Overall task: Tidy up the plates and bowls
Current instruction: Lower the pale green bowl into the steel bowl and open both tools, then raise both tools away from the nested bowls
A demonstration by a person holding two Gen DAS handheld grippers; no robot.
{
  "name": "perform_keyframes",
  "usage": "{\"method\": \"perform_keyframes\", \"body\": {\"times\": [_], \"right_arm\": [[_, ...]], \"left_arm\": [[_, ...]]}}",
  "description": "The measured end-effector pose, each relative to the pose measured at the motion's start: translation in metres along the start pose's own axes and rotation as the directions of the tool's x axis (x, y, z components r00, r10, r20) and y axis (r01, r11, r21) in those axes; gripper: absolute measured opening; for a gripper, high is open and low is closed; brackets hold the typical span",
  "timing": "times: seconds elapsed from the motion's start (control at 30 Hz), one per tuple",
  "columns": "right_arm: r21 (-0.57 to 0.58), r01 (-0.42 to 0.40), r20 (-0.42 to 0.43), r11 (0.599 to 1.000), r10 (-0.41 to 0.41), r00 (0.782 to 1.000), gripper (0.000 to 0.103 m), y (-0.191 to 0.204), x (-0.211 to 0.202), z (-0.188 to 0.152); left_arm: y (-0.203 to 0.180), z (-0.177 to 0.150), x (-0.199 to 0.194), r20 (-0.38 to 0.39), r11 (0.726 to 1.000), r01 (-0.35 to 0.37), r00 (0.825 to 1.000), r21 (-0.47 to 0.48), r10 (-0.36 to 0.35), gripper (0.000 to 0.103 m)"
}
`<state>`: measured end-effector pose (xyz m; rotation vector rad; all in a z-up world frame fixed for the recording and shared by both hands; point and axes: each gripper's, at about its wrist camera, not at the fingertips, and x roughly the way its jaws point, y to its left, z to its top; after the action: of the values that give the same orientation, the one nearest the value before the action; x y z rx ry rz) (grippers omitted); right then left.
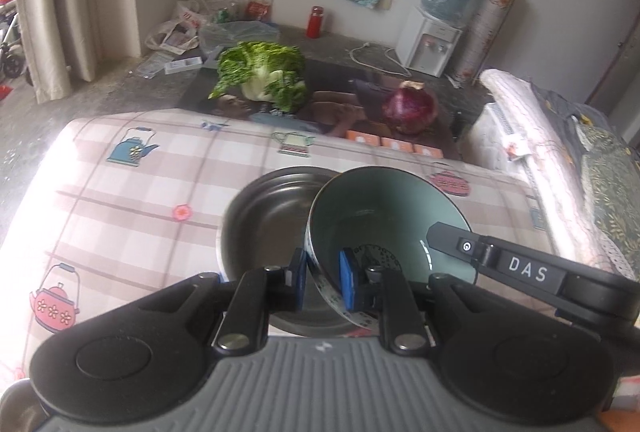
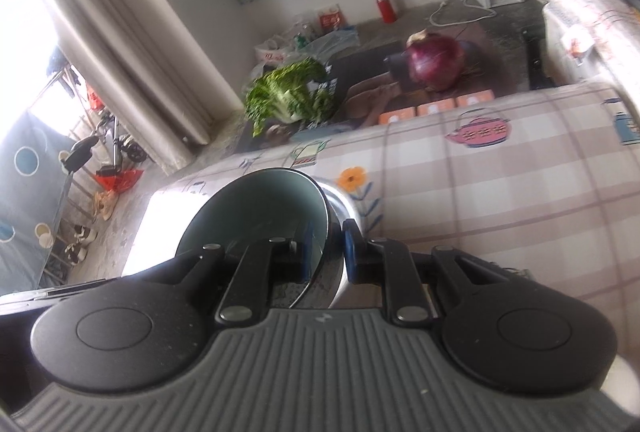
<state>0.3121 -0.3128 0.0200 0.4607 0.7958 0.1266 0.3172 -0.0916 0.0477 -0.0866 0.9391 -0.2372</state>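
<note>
The green bowl point(image 1: 384, 216) is hanging tilted above the metal pan point(image 1: 272, 216), which is sitting on the checked tabletop point(image 1: 132, 200). The left gripper point(image 1: 323, 278) is pinching the bowl's near wall with its jaws closed on it; the right gripper point(image 2: 327, 252) is clamping the opposite rim point(image 2: 320, 208) the same way. Both hands should be keeping level with each other, I judge, lowering the bowl centred into the pan without twisting. The bowl's base is hiding behind the grippers, so its clearance from the pan is hard to tell, and the pan's near edge is cut off.
</note>
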Motion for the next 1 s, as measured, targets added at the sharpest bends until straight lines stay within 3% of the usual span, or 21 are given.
{"method": "perform_keyframes", "body": {"times": [0.57, 0.73, 0.93, 1.0], "right_arm": [[-0.003, 0.022, -0.090, 1.000, -0.022, 0.996, 0.015, 0.015, 0.072, -0.013], [-0.006, 0.033, -0.084, 0.999, -0.033, 0.996, 0.017, 0.014, 0.079, -0.015], [-0.022, 0.024, -0.025, 0.999, -0.025, 0.999, 0.036, 0.021, 0.069, -0.012], [-0.025, 0.014, 0.002, 1.000, -0.014, 1.000, 0.044, 0.023, 0.061, -0.011]], "left_arm": [[0.040, 0.000, 0.046, -0.076, 0.999, -0.020, 0.997, -0.036, 0.017, 0.018], [0.038, 0.000, 0.043, -0.046, 1.000, -0.024, 0.999, -0.016, 0.024, 0.014], [0.040, 0.000, 0.031, -0.015, 0.999, -0.043, 0.999, -0.010, 0.043, 0.021], [0.044, -0.003, 0.024, -0.009, 0.999, -0.037, 0.999, -0.016, 0.037, 0.029]]}}
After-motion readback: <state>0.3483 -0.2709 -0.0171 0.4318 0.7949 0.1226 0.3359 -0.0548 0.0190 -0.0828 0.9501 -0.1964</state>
